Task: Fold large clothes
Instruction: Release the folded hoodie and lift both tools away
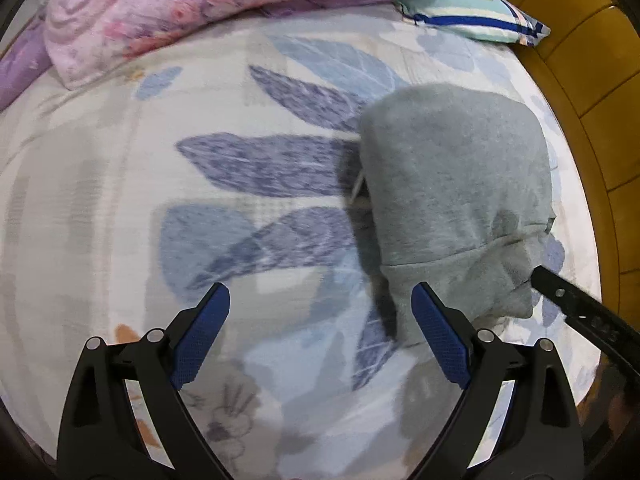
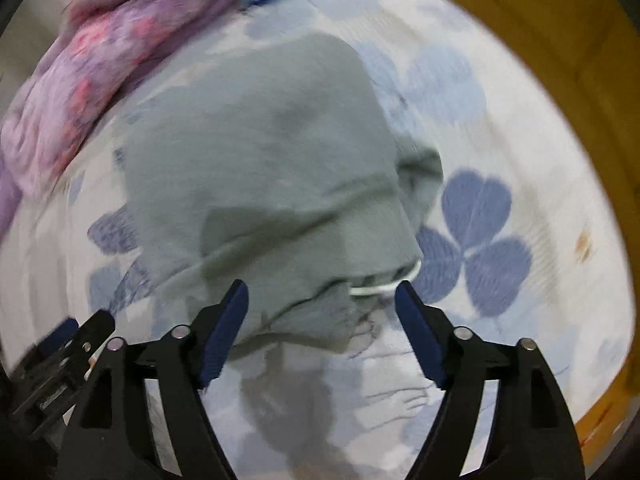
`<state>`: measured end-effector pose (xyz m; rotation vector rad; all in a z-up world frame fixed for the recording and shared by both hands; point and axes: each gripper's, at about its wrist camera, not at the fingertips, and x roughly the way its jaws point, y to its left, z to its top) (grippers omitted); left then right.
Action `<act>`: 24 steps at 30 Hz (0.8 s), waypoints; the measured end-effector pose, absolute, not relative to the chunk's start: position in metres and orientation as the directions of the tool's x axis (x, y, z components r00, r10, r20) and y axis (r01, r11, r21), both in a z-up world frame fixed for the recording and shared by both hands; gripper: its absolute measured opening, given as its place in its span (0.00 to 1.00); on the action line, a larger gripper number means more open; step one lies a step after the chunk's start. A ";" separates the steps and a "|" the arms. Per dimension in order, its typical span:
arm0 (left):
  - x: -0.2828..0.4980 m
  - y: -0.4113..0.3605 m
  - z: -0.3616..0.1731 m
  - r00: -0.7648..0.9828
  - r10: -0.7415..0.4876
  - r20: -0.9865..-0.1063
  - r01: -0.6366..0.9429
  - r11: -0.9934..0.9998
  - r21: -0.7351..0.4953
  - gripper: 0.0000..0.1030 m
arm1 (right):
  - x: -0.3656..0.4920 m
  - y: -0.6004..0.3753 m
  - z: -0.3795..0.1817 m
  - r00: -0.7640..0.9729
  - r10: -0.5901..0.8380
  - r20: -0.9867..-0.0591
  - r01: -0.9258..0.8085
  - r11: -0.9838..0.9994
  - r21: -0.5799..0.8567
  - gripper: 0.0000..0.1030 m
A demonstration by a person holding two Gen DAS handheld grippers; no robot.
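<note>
We have both hand-held grippers, left [image 1: 320, 338] and right [image 2: 322, 334], released over the folded hoodie [image 1: 452, 184] on the bed [image 1: 120, 200], so next looks like tidying its edge.

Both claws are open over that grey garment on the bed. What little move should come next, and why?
Probably lifting both away: the grey garment already lies as a compact folded bundle on the bedsheet, and the left gripper and right gripper stand open, holding nothing. One corner looks slightly rumpled.
</note>
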<state>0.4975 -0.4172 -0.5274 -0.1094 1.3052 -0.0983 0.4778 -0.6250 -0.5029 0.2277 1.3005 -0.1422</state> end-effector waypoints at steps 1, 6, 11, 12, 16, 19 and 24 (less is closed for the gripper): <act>0.498 -0.414 -0.524 0.265 -0.139 -0.954 0.011 0.990 -0.141 0.90 | 0.478 -0.619 -0.496 0.272 0.017 -0.962 0.211 0.975 0.076 0.72; 0.485 -0.400 -0.498 0.306 -0.137 -0.942 -0.005 0.989 -0.146 0.90 | 0.473 -0.591 -0.462 0.310 0.011 -0.951 0.146 0.988 0.059 0.74; 0.478 -0.381 -0.470 0.353 -0.140 -0.925 -0.016 0.988 -0.156 0.90 | 0.460 -0.561 -0.436 0.338 0.010 -0.941 0.086 0.995 0.041 0.82; 0.476 -0.377 -0.464 0.367 -0.139 -0.920 -0.021 0.987 -0.158 0.90 | 0.459 -0.556 -0.431 0.345 0.007 -0.939 0.077 0.996 0.036 0.82; 0.467 -0.361 -0.439 0.399 -0.170 -0.901 -0.014 0.982 -0.191 0.90 | 0.448 -0.535 -0.408 0.371 -0.019 -0.929 0.060 0.998 0.003 0.84; 0.457 -0.351 -0.422 0.418 -0.182 -0.890 -0.005 0.979 -0.203 0.90 | 0.434 -0.519 -0.385 0.407 -0.036 -0.913 0.053 0.998 -0.016 0.89; 0.432 -0.329 -0.381 0.465 -0.196 -0.863 0.028 0.978 -0.207 0.90 | 0.409 -0.497 -0.350 0.452 -0.048 -0.891 0.067 0.998 -0.020 0.90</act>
